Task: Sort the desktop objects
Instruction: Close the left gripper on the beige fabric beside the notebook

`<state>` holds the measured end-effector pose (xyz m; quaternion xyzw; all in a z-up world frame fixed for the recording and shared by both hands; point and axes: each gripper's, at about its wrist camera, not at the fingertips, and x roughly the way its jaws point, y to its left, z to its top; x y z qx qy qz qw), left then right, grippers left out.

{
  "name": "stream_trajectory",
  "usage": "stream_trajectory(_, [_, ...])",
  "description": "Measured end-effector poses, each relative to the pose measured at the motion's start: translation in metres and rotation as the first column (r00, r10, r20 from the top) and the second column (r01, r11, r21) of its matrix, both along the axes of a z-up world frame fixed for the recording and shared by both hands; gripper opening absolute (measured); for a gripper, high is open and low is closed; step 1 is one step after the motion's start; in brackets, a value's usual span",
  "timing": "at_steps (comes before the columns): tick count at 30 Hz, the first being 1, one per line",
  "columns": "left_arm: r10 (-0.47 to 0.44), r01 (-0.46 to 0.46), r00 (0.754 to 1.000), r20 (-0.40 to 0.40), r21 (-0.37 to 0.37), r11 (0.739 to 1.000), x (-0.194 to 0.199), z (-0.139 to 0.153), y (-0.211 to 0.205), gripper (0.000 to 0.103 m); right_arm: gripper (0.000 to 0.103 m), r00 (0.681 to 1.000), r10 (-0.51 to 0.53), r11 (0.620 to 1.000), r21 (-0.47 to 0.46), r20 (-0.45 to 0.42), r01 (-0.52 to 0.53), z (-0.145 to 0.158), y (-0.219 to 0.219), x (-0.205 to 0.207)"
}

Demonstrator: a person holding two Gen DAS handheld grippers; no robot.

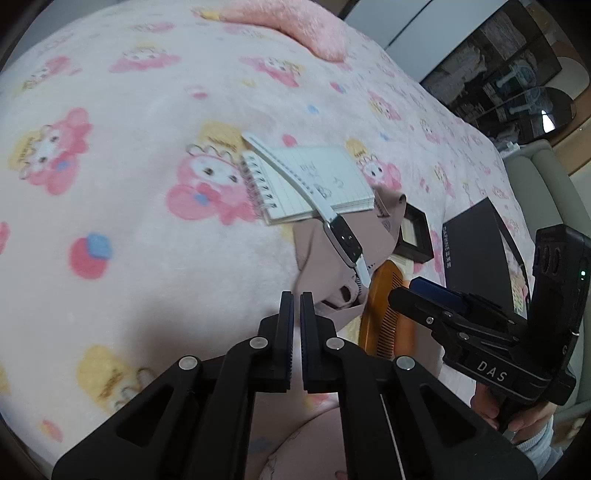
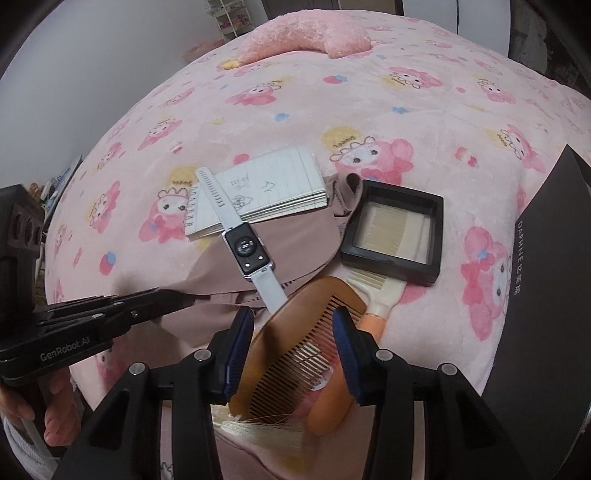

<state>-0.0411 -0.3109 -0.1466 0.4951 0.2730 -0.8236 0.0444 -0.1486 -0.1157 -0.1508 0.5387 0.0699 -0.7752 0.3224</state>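
Observation:
A brown wooden comb [image 2: 295, 339] lies on a pink cartoon blanket [image 2: 258, 122], between the open fingers of my right gripper [image 2: 291, 354], which straddles it. A white smartwatch [image 2: 248, 249] lies face down across a spiral notepad [image 2: 266, 192] and a mauve cloth [image 2: 295, 240]. A black square box [image 2: 393, 236] holds a pale comb; a cream comb [image 2: 380, 291] lies below it. My left gripper [image 1: 297, 314] is shut and empty, just left of the cloth [image 1: 332, 236] and the wooden comb [image 1: 384, 317]. The right gripper [image 1: 406, 295] also shows in the left wrist view.
A black Daphne box [image 2: 546, 277] stands at the right edge of the blanket. A pink plush pillow [image 2: 306, 33] lies at the far end. A beige chair [image 1: 546, 184] and dark shelves [image 1: 498, 74] stand beyond the bed's right side.

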Motion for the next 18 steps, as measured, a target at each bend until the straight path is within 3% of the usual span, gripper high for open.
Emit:
stream_trajectory(3, [0.065, -0.067, 0.997, -0.035, -0.052, 0.996, 0.023, 0.019, -0.013, 0.001, 0.04, 0.998, 0.051, 0.998, -0.041, 0.026, -0.05, 0.006, -0.009, 0.006])
stream_trajectory(5, [0.016, -0.016, 0.999, -0.036, 0.008, 1.0, 0.019, 0.014, -0.015, 0.002, 0.04, 0.995, 0.101, 0.995, -0.022, 0.021, -0.1, 0.003, -0.02, 0.012])
stream_trajectory(7, [-0.029, 0.029, 1.0, 0.001, 0.011, 1.0, 0.004, 0.002, -0.003, 0.003, 0.04, 0.995, 0.101, 0.994, 0.039, 0.008, -0.101, -0.005, -0.028, 0.012])
stream_trajectory(9, [-0.072, 0.071, 0.997, 0.018, 0.037, 0.997, -0.01, -0.012, 0.009, 0.015, 0.04, 0.998, 0.04, 0.997, 0.067, 0.039, -0.042, -0.016, -0.025, 0.005])
stream_trajectory(11, [-0.096, 0.093, 0.995, 0.02, 0.092, 0.991, -0.022, -0.022, 0.013, 0.043, 0.04, 1.0, -0.007, 0.996, 0.084, 0.027, 0.004, -0.019, -0.018, 0.001])
stream_trajectory(14, [-0.109, 0.108, 0.994, -0.004, 0.161, 0.981, -0.034, -0.03, 0.015, 0.047, 0.04, 1.0, 0.002, 0.997, 0.074, 0.026, -0.004, -0.018, -0.013, -0.001])
stream_trajectory(16, [-0.123, 0.122, 0.992, -0.003, 0.193, 0.974, -0.043, -0.037, 0.017, 0.045, 0.04, 0.999, 0.007, 0.998, 0.057, 0.049, -0.009, -0.018, -0.011, -0.004])
stream_trajectory(18, [-0.14, 0.128, 0.989, 0.047, 0.194, 0.973, -0.05, -0.046, 0.019, 0.017, 0.041, 0.997, 0.017, 0.999, 0.031, 0.079, -0.02, -0.02, -0.012, -0.005])
